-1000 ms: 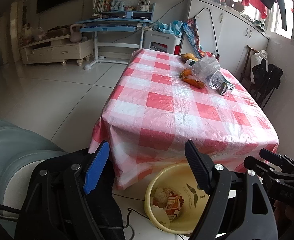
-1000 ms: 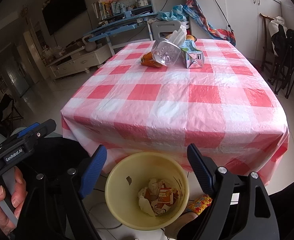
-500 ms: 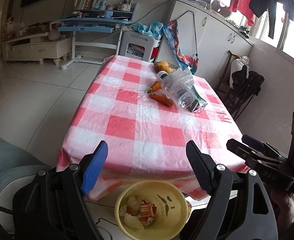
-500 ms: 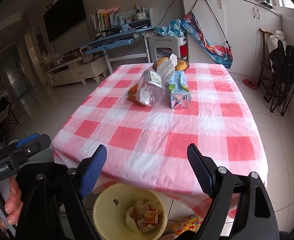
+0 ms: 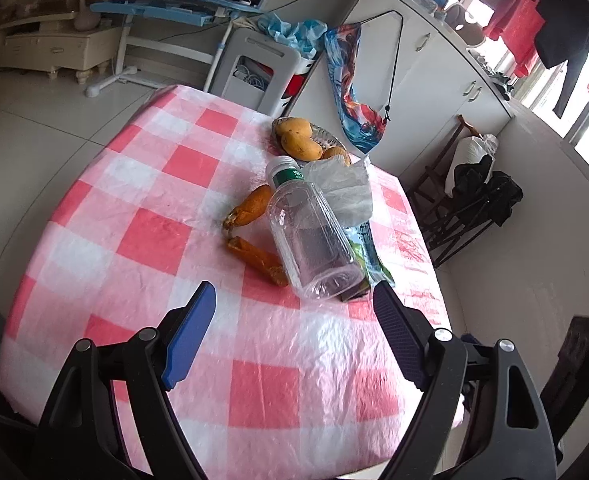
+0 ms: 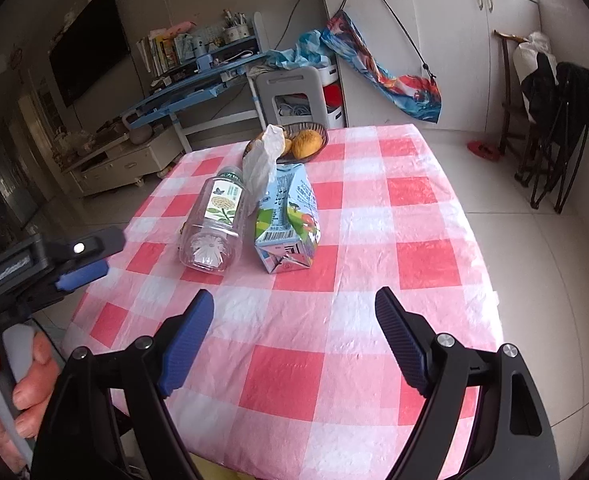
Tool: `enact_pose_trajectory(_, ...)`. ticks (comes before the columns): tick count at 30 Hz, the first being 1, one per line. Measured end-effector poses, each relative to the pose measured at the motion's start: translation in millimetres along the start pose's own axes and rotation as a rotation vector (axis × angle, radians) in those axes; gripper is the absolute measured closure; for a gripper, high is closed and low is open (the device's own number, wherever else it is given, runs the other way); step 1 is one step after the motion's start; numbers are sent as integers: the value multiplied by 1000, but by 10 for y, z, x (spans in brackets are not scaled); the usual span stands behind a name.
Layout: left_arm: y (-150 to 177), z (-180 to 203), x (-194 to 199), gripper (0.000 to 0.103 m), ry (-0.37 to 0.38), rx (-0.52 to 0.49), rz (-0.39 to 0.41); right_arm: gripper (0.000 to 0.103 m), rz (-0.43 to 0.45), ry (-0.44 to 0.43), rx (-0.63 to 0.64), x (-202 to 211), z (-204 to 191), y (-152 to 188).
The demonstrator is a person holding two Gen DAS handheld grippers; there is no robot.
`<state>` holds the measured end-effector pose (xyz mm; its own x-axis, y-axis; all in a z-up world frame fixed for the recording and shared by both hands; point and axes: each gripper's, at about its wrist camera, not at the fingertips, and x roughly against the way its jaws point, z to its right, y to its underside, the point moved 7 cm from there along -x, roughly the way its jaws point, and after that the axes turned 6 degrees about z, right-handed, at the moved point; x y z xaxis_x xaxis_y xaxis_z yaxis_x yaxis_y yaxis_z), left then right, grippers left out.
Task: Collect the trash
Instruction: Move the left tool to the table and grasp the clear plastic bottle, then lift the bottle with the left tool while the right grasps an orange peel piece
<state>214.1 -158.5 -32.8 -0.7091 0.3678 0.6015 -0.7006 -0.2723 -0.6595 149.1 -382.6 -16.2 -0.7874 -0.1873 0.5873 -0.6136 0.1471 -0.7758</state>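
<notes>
Both grippers hang over the near end of a table [image 6: 426, 248] draped in a red-and-white checked plastic cloth, each with its jaws spread wide and nothing between them — the left gripper [image 5: 294, 340] and the right gripper [image 6: 294, 340] alike. The trash sits mid-table, beyond the fingertips: an empty clear plastic bottle [image 6: 214, 224] lying on its side, just beside a crumpled drink carton [image 6: 288, 222], with a scrunched white plastic bag [image 6: 262, 160] behind them. Orange peel strips [image 5: 250, 236] lie against the bottle's far side (seen only from the left wrist). Further back, a dish of mangoes [image 5: 298, 140] stands near the table's far edge. A hand [image 6: 10, 380] grips the left gripper's handle.
</notes>
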Motion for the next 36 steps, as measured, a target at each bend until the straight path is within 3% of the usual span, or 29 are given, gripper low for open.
enact_pose_trajectory(13,-202,90,-1165,26,-26,65,-152,22,27,-107,-77,93,-31,-70)
enact_pose_trajectory(17,-216,105,-1266,43,2,64,-148,22,20,-121,-82,74,-31,-63)
enact_pose_trajectory(20,-246,96,-1156,47,12,54,-101,22,19,-119,-87,69,-3,-60)
enact_pose_trajectory(25,-196,-37,-613,50,9,40,-14,22,7,-118,-79,68,-19,-32)
enact_pose_trajectory(34,253,-682,164,50,-116,-23,-1,22,-44,-130,12,19,-280,123)
enact_pose_trajectory(36,308,-788,261,50,-114,-24,2,22,-63,-130,37,-13,-345,174)
